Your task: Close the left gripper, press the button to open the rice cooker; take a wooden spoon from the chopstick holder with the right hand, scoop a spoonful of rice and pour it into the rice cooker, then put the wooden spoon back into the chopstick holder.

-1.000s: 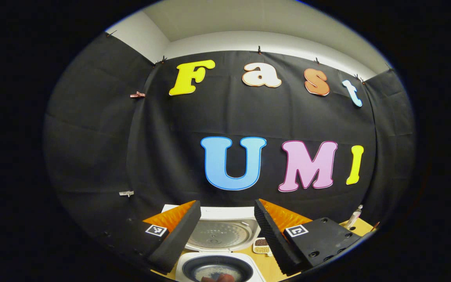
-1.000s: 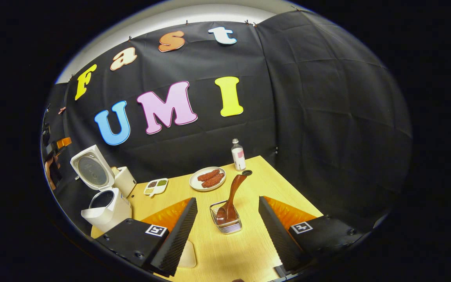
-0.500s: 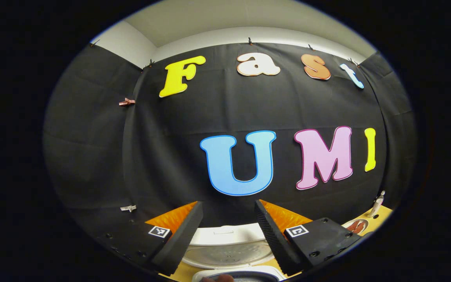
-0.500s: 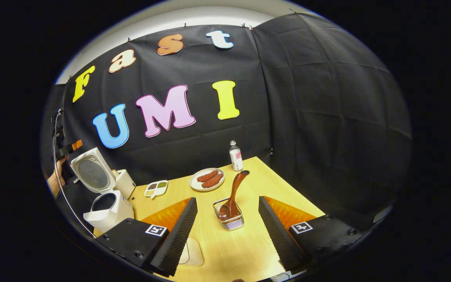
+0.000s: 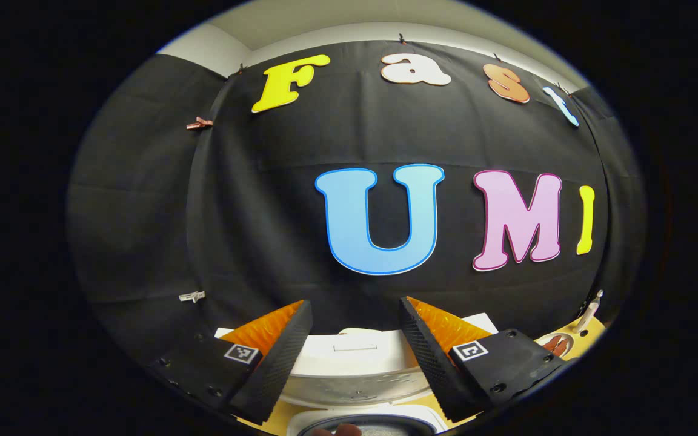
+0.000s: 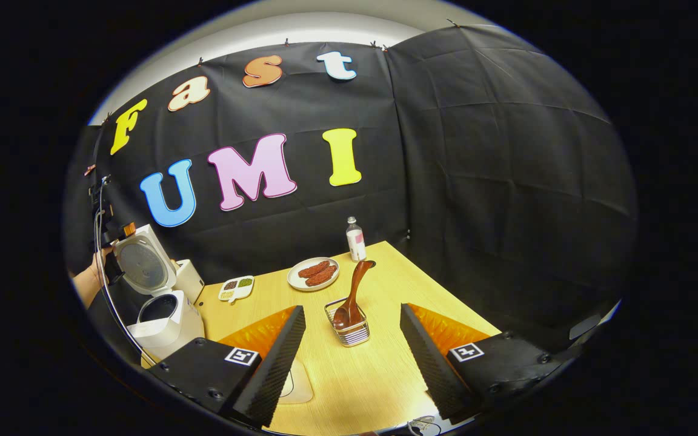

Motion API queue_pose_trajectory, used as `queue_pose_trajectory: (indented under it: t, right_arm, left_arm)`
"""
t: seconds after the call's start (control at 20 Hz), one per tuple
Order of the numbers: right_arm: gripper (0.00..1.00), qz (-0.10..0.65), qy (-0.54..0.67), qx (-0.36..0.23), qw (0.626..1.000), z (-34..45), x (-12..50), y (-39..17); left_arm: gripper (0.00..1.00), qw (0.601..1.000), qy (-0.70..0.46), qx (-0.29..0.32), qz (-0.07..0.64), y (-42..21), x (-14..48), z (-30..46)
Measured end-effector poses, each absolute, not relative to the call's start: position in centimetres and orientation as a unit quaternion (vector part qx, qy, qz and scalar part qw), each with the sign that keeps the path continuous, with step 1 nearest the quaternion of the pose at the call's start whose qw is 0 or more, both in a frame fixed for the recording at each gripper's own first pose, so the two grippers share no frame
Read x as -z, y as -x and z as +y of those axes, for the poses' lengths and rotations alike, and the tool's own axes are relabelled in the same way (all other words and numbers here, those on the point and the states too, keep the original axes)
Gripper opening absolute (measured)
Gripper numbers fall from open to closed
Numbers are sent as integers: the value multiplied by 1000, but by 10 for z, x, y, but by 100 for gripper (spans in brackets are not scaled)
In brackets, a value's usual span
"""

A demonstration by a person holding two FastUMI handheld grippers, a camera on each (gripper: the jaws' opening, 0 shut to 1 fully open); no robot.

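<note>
left gripper (image 5: 355,315) had its fingers spread apart with nothing between them, same gap as 1.0 s ago. its view had tilted up over that second: the rice cooker (image 5: 355,363) sat lower in the left gripper view than before, the raised lid's inner face between the fingers and just a sliver of the dark inner pot (image 5: 373,427) at the bottom edge, where earlier the pot and the rice in it were plain to see. in the right gripper view the cooker (image 6: 164,315) stood open at the left end of the wooden table (image 6: 379,375), lid (image 6: 142,266) tilted up, with a hand (image 6: 88,284) holding the other gripper just behind it, higher against the wall than 1.0 s ago. right gripper (image 6: 352,339) was also open and empty, hovering above the table. the wooden spoon (image 6: 352,297) stood in the wire chopstick holder (image 6: 349,330), bowl down, handle leaning up and right, in line between the right fingers but well beyond them. holder and spoon looked smaller and farther off than 1.0 s ago, so the right gripper had pulled back and up a bit. behind the holder were a plate of sausages (image 6: 314,274), a small bottle (image 6: 355,231) and a divided dish of grains (image 6: 237,288), all where they were before. a pale flat item (image 6: 297,387) lay on the table beside the right gripper's left finger; could not tell what it was.
</note>
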State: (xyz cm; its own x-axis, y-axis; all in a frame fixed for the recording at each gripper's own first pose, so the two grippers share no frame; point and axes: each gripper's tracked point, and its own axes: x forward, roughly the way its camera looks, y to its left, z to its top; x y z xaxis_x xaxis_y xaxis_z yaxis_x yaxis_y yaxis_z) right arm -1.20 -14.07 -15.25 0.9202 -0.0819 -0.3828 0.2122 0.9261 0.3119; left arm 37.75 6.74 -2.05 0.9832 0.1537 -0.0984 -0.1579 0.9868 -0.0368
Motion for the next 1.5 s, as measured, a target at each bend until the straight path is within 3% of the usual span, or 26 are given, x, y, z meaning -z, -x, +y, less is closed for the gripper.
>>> queue_pose_trajectory:
  t: [0.9,1.5]
  right_arm:
    - [99,188,-179,22,965,-144,146,-30]
    - [99,200,-183,17,962,-138,158,-26]
  left_arm:
    - [100,987,49,-107,111,-226,94,24]
    - [100,972,45,-103,205,-186,176,5]
